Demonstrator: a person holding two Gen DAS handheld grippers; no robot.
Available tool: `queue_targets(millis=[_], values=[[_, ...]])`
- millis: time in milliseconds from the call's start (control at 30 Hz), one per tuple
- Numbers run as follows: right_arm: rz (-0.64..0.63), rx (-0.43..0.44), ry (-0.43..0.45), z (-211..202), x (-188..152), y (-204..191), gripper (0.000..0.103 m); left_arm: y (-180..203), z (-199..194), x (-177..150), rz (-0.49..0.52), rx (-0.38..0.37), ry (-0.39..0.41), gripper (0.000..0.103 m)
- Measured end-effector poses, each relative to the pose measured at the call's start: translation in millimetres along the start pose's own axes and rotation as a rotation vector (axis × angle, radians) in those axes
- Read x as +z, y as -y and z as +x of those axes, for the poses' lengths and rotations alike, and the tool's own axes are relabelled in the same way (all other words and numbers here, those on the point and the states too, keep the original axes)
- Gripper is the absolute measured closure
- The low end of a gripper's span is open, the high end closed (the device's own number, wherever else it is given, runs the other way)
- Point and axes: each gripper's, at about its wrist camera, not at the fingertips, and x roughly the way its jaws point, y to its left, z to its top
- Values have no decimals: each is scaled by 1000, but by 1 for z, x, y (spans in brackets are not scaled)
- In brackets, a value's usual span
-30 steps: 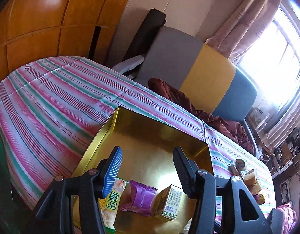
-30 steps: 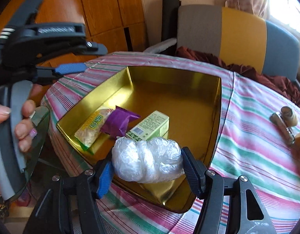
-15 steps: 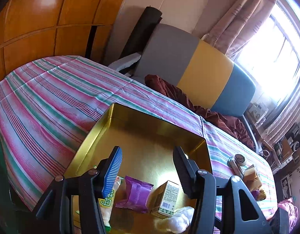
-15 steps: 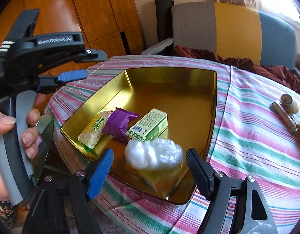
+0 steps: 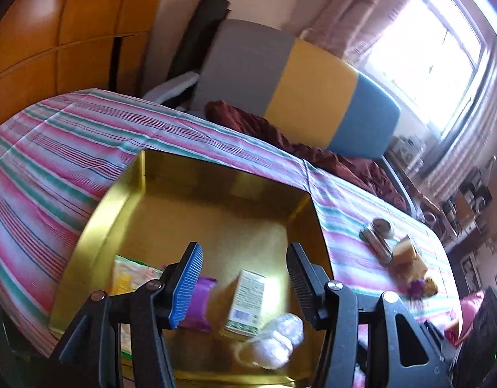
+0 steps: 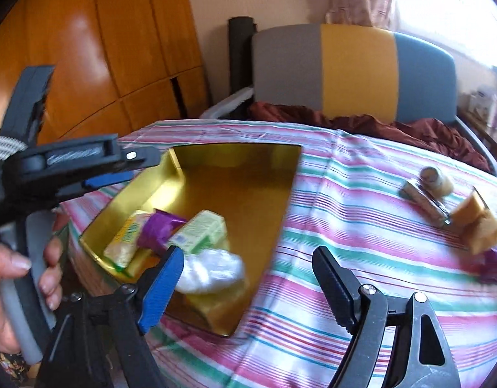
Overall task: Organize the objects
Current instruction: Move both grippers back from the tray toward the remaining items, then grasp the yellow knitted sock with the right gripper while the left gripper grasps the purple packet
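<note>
A gold tray (image 5: 196, 174) (image 6: 248, 168) sits on the striped tablecloth. In it lie a yellow-green snack packet (image 6: 125, 236), a purple packet (image 6: 157, 229), a green box (image 6: 199, 231) (image 5: 246, 300) and a clear plastic bundle (image 6: 212, 270) (image 5: 274, 342). My left gripper (image 5: 245, 278) is open and empty above the tray's near side; it also shows in the right wrist view (image 6: 106, 177). My right gripper (image 6: 248, 287) is open and empty over the tray's near right corner.
On the cloth to the right lie a small round jar (image 6: 437, 177), a metal tube (image 6: 423, 202), a tan packet (image 6: 478, 223) and a purple item (image 6: 494, 262). A grey, yellow and blue chair (image 6: 355, 68) with dark red cloth stands behind the table.
My right gripper opened and let the plastic bundle drop into the tray, then swung right and back. My left gripper stayed open and shifted slightly.
</note>
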Motion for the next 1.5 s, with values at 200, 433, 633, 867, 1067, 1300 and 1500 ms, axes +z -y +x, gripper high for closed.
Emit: queue_targets(millis=[200,433,633,867,1067,1300,1500], values=[[79,-87,-27,-3,-13,48,21,32,0,-12,110,-47,-16,48],[198,-173,-89,-11,-44,113,21,82,-3,-37,255,-188,-68,48],[238,-272,-121,-22,-68,161,21,110,5,-63,322,-242,-135,48],[318,-468,-40,-48,-71,225,21,137,1,-84,350,-300,-155,48],[486,-625,50,-76,-58,301,19,155,3,-102,351,-344,-200,48],[566,-592,-2,-63,-45,360,20,166,6,-120,394,-333,-234,48],[571,-458,-68,-51,-47,381,45,175,15,-128,420,-321,-264,48]])
